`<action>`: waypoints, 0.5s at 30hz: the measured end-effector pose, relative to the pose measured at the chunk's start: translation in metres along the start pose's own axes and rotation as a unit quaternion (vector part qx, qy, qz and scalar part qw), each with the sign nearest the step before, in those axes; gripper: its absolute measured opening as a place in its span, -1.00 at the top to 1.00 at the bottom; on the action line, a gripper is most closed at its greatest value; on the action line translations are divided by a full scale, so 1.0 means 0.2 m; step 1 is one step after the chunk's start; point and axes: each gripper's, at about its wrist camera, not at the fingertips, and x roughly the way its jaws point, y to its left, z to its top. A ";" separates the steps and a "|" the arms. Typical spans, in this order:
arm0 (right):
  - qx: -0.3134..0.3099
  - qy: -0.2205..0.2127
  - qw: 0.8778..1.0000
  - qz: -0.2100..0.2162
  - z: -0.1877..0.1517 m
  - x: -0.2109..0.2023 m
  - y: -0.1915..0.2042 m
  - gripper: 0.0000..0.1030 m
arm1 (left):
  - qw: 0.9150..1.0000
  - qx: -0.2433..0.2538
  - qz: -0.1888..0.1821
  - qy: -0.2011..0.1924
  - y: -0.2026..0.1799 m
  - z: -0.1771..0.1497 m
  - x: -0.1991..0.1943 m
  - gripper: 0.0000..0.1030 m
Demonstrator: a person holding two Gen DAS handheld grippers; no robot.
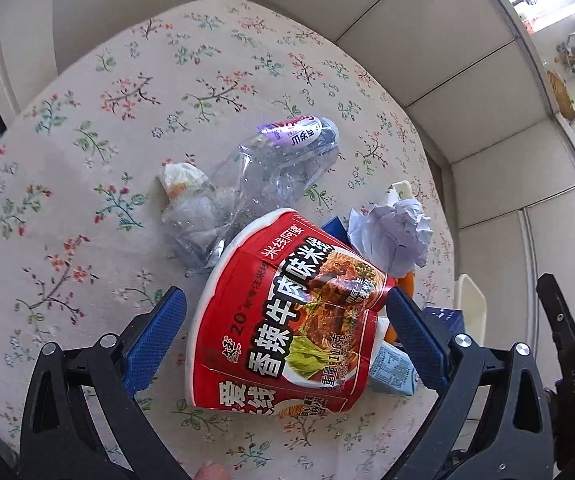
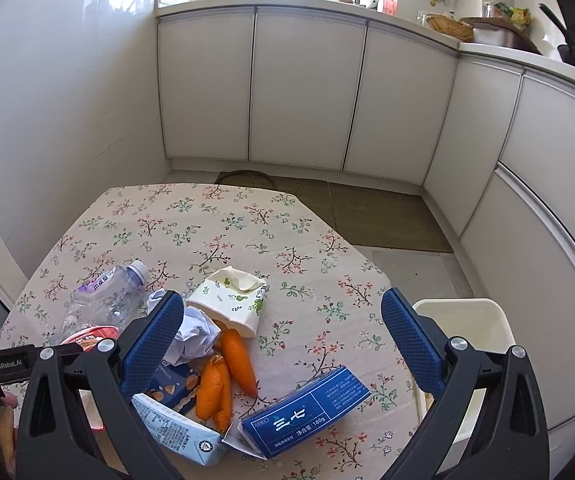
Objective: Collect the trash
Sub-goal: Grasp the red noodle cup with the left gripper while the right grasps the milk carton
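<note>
Floral tablecloth underlies the red noodle cup between the wide-spread left gripper, whose squeeze could crush it.

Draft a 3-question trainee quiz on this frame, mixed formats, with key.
1. True or false: the left gripper is shut on the red noodle bowl.
2. Which lies nearest the white bin? A) plastic bottle B) blue carton C) crumpled paper
3. Fill in: the orange peel lies on the floral ____.

Key: 1 false, its jaws are open around it; 2 B; 3 tablecloth.
</note>
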 end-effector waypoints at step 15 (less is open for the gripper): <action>0.012 0.038 0.999 0.009 -0.02 0.09 -0.02 -0.87 | 0.998 0.047 -0.006 0.043 -0.09 -0.02 0.08 -0.63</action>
